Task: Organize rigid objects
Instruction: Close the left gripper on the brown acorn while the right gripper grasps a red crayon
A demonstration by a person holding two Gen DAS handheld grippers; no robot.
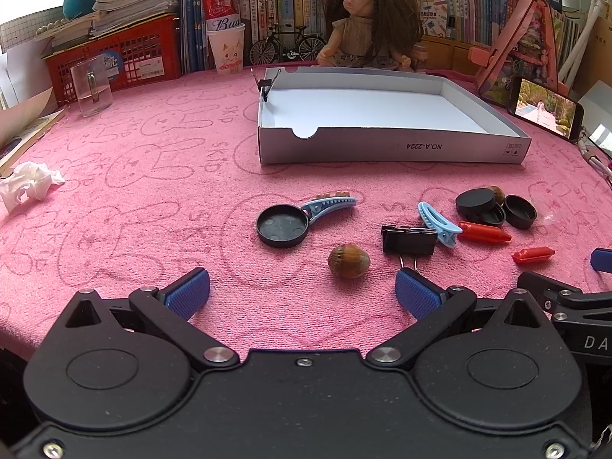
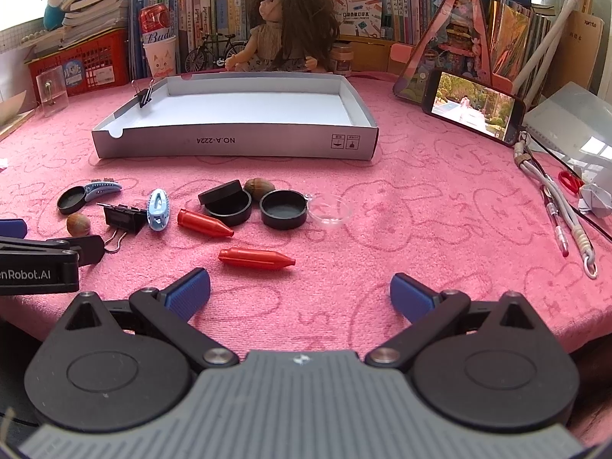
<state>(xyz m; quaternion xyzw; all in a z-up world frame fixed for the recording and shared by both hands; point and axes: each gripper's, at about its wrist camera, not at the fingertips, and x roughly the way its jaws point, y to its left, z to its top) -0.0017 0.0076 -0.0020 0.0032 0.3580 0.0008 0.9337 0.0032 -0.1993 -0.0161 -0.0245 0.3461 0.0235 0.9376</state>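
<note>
Small objects lie on a pink towel before a shallow white box [image 1: 390, 149] [image 2: 237, 145]. A brown nut [image 1: 348, 261] [image 2: 78, 224] lies just ahead of my open, empty left gripper [image 1: 302, 290]. Beside it are a black binder clip [image 1: 409, 240] [image 2: 123, 218], a black lid [image 1: 282, 225], two blue hair clips [image 1: 331, 205] [image 1: 438, 222], stacked black lids [image 1: 482, 206] [image 2: 227, 201] and two red caps [image 1: 484, 232] [image 2: 255, 258]. My right gripper [image 2: 300, 292] is open and empty, just right of the nearer red cap.
A small binder clip [image 1: 267, 84] grips the box's far left wall. A doll [image 1: 367, 26], books, a red basket [image 1: 114, 53] and a glass [image 1: 91, 88] stand behind. A phone [image 2: 474, 109], cables and scissors [image 2: 570, 181] lie right. A crumpled tissue [image 1: 28, 185] lies left.
</note>
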